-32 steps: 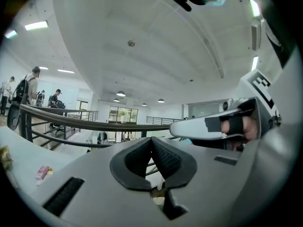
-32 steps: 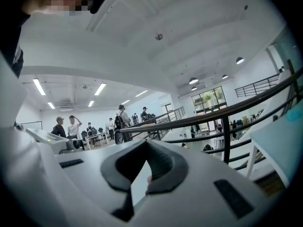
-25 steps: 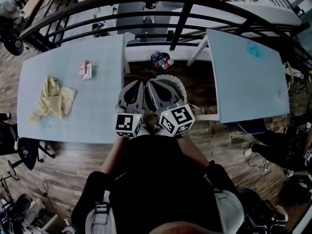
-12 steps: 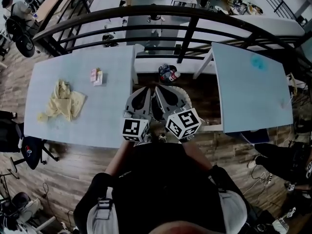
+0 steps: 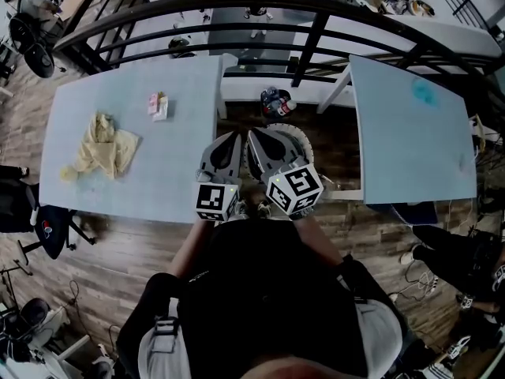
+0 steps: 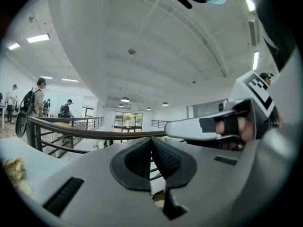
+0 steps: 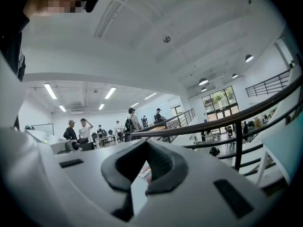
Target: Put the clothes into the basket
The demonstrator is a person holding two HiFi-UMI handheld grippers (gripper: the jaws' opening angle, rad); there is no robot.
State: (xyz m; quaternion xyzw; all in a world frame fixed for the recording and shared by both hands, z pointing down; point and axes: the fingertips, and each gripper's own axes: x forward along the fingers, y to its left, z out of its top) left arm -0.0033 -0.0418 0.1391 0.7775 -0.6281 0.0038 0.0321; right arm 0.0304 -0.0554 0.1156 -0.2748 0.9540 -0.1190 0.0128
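Cloth (image 5: 101,144) was seen in the head view as a crumpled yellow heap on a table (image 5: 134,180), well off to the left of the left claw (image 5: 230,137) and touched by neither claw. The left claw and right claw (image 5: 254,136) were held side by side, pointing ahead, with the basket (image 5: 295,136) just below and beyond their tips. A small pink packet (image 5: 158,106) lay on the same table, also to the left of the claws.

In the left gripper view, the left claw (image 6: 151,140) was closed, its pads pressed together with nothing between them. The cloth (image 6: 11,170) showed only at the far left edge, and the right claw (image 6: 208,126) lay close on the right.

In the right gripper view, the right claw (image 7: 146,144) was likewise closed at its tips and empty.

The cloth was judged light, soft and limp, likely to sag and trail once lifted, and not fragile. A raised fold near the middle of the heap was judged the best place to pinch. A grip at an edge would probably leave a long tail to catch on the basket's rim.
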